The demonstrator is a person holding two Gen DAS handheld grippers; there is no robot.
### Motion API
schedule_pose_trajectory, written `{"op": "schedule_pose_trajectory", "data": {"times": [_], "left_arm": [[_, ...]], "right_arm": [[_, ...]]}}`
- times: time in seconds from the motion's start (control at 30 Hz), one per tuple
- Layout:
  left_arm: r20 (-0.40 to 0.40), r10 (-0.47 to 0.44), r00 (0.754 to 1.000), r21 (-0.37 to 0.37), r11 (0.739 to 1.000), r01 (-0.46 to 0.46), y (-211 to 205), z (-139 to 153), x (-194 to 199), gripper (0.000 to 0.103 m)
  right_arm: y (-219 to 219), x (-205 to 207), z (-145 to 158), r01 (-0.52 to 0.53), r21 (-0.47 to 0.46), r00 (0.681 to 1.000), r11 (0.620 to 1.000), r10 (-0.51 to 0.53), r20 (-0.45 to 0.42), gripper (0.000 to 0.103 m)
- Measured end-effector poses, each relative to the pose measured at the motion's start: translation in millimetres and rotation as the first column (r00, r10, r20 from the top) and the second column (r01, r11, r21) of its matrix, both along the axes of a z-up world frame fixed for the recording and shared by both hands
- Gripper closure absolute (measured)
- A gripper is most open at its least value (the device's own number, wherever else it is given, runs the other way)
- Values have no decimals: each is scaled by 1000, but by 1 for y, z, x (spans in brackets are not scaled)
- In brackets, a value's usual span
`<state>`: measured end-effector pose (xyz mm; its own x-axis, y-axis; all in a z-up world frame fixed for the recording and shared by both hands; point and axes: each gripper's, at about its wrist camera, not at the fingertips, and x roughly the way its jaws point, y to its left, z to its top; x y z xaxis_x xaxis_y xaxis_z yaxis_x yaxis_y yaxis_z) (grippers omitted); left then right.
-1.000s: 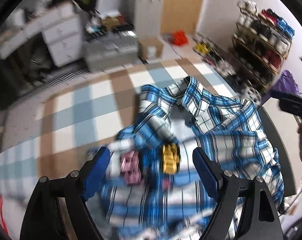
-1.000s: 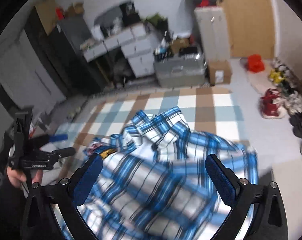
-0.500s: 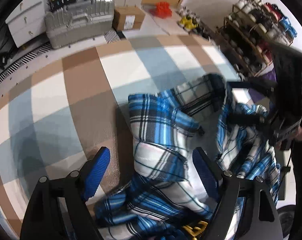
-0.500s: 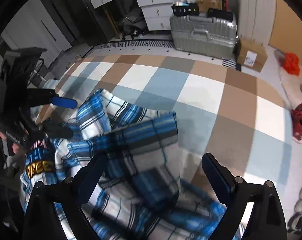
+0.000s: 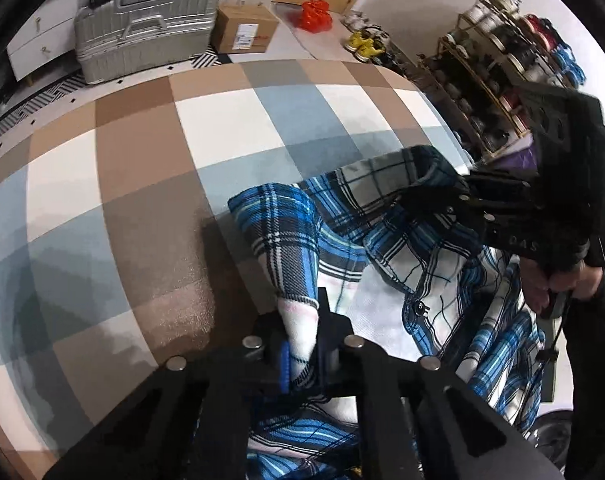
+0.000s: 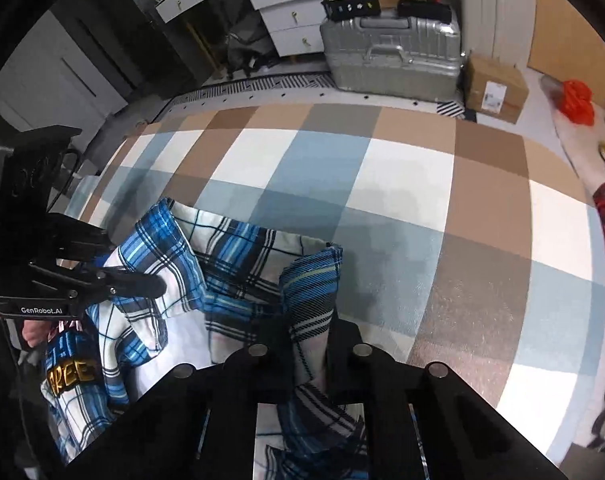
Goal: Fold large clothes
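Note:
A blue, white and black plaid shirt (image 5: 382, 264) lies crumpled at the near edge of a checked brown, white and blue blanket (image 5: 142, 168). My left gripper (image 5: 302, 340) is shut on a fold of the shirt's edge. My right gripper (image 6: 308, 344) is shut on another fold of the shirt (image 6: 230, 272). In the left wrist view the right gripper (image 5: 434, 196) pinches cloth at the right. In the right wrist view the left gripper (image 6: 158, 284) pinches cloth at the left. A yellow printed patch (image 6: 72, 376) shows on the cloth at lower left.
A silver suitcase (image 6: 394, 60) and a cardboard box (image 6: 494, 88) stand beyond the blanket's far edge. White drawers (image 6: 286, 12) stand behind them. A shoe rack (image 5: 510, 80) lines the right wall. A red bag (image 6: 578, 100) lies on the floor.
Both grippers came down to the shirt and closed on folds of its edge; they were open half a second ago. The cameras now sit lower and closer to the blanket.

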<state>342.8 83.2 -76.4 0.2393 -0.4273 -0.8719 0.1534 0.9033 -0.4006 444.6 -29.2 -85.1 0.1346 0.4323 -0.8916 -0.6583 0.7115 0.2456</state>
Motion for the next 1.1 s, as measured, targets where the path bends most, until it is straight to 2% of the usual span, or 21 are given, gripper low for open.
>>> {"op": "schedule_pose_trajectory", "data": {"times": [0.07, 0.17, 0.3, 0.47, 0.63, 0.73, 0.87, 0.97, 1.03, 1.1], "left_arm": [[11, 39, 999, 29, 999, -39, 4, 5, 3, 101], [76, 68, 995, 63, 995, -73, 6, 24, 0, 101], [195, 110, 975, 114, 984, -134, 12, 70, -10, 101], [341, 179, 923, 97, 970, -224, 30, 129, -45, 101], [444, 184, 877, 66, 969, -236, 31, 164, -103, 101], [474, 155, 867, 31, 981, -192, 27, 168, -140, 101], [492, 138, 859, -5, 988, -155, 9, 162, -161, 101], [510, 127, 851, -43, 992, -122, 0, 163, -194, 101], [540, 117, 833, -57, 993, -103, -8, 161, -218, 101], [579, 82, 811, -37, 997, -74, -19, 161, -238, 101]], "right_arm": [[-2, -1, 10, 32, 4, 999, 999, -32, 33, 96], [-4, 2, 33, 111, 26, 991, 994, -113, 76, 96], [2, -3, 76, 120, 73, 979, 990, -130, 156, 96], [10, -27, 148, 92, 167, 952, 982, -136, 276, 96], [4, -70, 187, 43, 253, 937, 966, -126, 324, 96], [-16, -110, 199, -3, 301, 926, 954, -111, 360, 96], [-44, -167, 204, -45, 328, 913, 943, -94, 396, 96], [-70, -215, 202, -69, 347, 908, 935, -86, 410, 96], [-84, -237, 202, -80, 365, 905, 928, -85, 416, 96], [-99, -261, 197, -89, 373, 899, 923, -87, 429, 96]]}}
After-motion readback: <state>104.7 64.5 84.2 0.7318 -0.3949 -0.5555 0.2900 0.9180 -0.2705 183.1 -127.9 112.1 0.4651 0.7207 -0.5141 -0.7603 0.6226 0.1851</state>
